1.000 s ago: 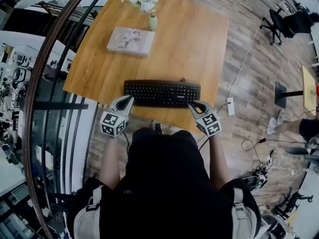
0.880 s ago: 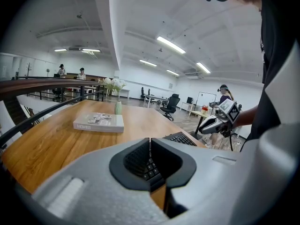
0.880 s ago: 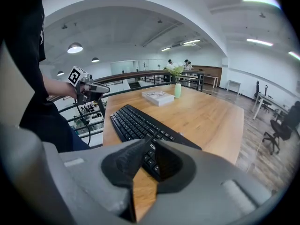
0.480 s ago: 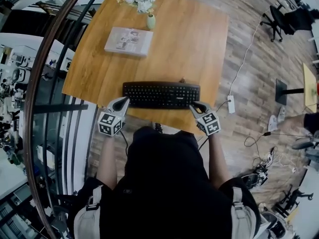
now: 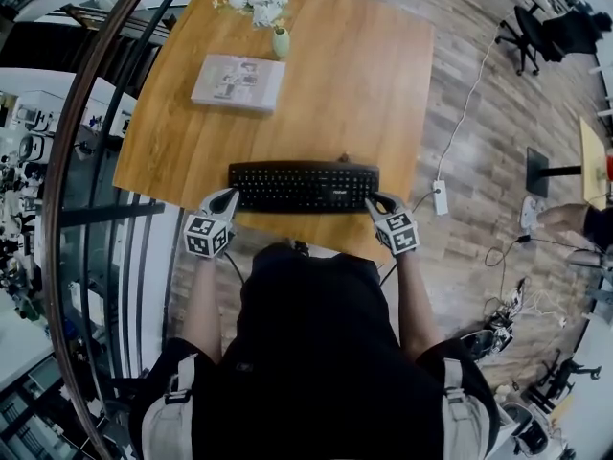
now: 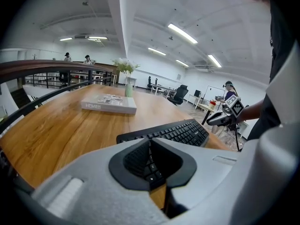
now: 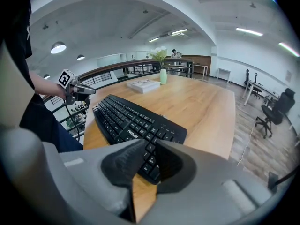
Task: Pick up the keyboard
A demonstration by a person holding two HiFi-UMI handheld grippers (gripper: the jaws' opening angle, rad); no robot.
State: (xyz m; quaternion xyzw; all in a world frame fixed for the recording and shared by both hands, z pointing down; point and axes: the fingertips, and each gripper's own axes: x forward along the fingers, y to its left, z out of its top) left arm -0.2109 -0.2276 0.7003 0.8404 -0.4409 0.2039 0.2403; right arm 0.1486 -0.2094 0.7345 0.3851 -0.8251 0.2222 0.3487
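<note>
Approach: my left gripper [image 5: 228, 197] and right gripper [image 5: 374, 200], jaws pressed together, flank the keyboard [image 5: 305, 186]; next I must spread them to grip.

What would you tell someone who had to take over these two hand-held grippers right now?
Left hand-held gripper: jaws shut, holding nothing, at the left end of the keyboard.
Right hand-held gripper: jaws shut, holding nothing, at the keyboard's right end.
The keyboard lies flat along the near edge of the table. A book and a vase sit farther back.
Done: one gripper is at each end, nothing gripped.
Left: open the jaws, probably grip both ends, and lift.
</note>
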